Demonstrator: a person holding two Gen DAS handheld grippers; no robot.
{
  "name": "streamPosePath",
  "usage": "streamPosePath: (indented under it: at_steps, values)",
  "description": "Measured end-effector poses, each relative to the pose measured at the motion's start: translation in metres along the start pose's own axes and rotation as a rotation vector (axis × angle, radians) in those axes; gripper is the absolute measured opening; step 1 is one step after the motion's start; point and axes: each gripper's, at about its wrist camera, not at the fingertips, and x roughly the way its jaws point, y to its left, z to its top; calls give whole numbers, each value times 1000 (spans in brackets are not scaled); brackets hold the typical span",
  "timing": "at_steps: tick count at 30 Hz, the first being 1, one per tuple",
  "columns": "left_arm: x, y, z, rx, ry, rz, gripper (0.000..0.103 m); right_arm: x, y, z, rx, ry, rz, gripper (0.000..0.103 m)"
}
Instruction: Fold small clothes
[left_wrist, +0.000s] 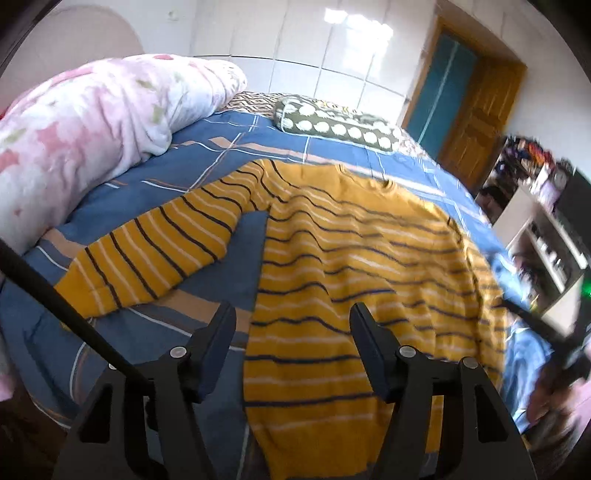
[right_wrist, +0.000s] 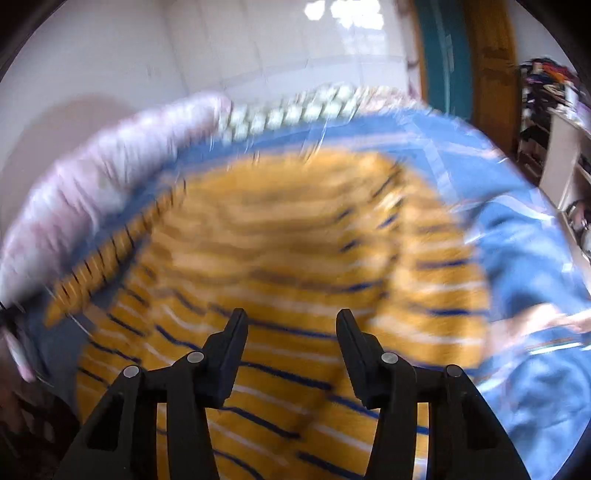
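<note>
Here, yellow striped sweater (left_wrist: 354, 251) flat on bed (left_wrist: 155, 181), one sleeve out. Left gripper (left_wrist: 291, 332) and right gripper (right_wrist: 291, 334) above it, fingers apart, holding nothing.

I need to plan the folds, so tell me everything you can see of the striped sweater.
The sweater is mustard-yellow knit with thin dark and white stripes. It lies spread flat on the blue checked bedsheet, neckline toward the far end, one long sleeve angled out sideways and unfolded. Its fabric ripples slightly. Neither gripper touches it.
</note>
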Motion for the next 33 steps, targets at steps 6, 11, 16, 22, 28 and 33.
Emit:
streamPosePath:
  at_steps: [6,11,16,22,28,33]
  values:
    - [15,5,-10,-64,44,-34,63,-19,-29,-26,-70,116,-3,56]
    - [16,3,-13,-50,50,-29,63,-11,8,-61,-178,149,32,64]
    - [14,12,-14,-74,48,-23,63,12,30,-81,-271,176,-100,59]
    - [13,35,-12,-115,36,-3,63,-31,-39,-58,50,98,12,10]
    - [18,72,-15,-188,44,28,63,-82,-157,-51,238,19,-597,12]
    - [29,93,-23,-230,80,11,64,-98,-150,-56,271,-22,-481,35]
